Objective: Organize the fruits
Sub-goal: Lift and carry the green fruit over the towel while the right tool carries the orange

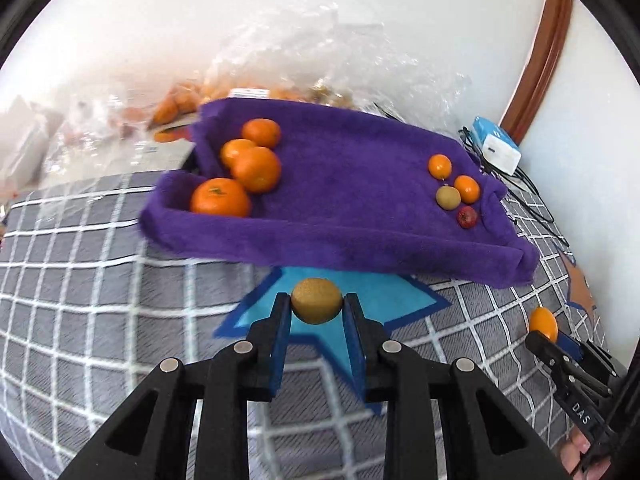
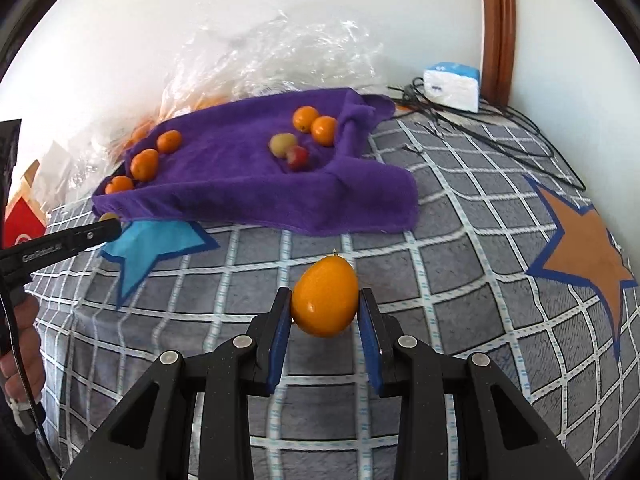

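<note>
My left gripper [image 1: 317,306] is shut on a small brown-green round fruit [image 1: 317,300], held above a blue star patch [image 1: 372,300] in front of the purple towel tray [image 1: 340,240]. My right gripper [image 2: 325,308] is shut on an orange kumquat [image 2: 325,300] above the checked cover. The tray [image 2: 248,204] holds several mandarins [image 1: 256,168] at its left and small fruits at its right: two kumquats [image 1: 440,166], a brown-green fruit [image 1: 448,197] and a red one [image 1: 467,217]. The right gripper also shows in the left wrist view [image 1: 544,332].
The grey checked bed cover [image 2: 440,264] carries an orange star patch [image 2: 588,256]. Clear plastic bags with more oranges [image 1: 176,104] lie behind the tray. A white-blue box [image 2: 452,84] and black cables [image 2: 500,128] lie at the back right by the wall.
</note>
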### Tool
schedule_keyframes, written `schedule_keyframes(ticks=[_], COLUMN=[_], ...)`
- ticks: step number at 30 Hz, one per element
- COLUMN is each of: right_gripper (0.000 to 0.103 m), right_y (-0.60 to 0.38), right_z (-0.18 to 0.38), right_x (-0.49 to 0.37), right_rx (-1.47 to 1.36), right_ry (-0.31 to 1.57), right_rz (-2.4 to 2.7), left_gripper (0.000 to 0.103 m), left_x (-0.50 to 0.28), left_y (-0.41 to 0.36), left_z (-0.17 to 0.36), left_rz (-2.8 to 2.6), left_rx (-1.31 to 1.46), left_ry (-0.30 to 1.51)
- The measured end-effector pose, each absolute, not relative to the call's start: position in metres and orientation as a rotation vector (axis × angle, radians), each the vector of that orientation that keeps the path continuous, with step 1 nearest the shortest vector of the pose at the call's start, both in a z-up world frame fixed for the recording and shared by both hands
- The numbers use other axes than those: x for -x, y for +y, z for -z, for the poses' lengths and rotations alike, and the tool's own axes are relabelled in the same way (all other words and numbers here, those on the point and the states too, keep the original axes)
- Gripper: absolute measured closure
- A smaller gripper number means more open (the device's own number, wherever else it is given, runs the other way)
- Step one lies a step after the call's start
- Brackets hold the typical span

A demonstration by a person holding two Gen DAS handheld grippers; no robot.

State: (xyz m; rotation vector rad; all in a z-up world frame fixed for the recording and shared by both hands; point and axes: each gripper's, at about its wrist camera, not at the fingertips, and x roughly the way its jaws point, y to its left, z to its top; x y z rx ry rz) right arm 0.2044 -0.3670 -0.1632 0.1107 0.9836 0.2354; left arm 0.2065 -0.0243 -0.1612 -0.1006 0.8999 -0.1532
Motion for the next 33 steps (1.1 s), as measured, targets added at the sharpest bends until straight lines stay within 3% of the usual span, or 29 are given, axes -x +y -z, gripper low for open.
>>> schedule_keyframes(ticks=[33], right_gripper=[0.070], right_y=[-0.354], right_z=[0.085], right_x=[-0.190], right_rx=[-0.088], right_ry=[0.828], right_rz=[-0.195], left_gripper=[0.078], left_x=[-0.155], left_y=[0.016], left_z=[0.105], left_rz=[0.140], left_rx=[0.153], left_ry=[0.766])
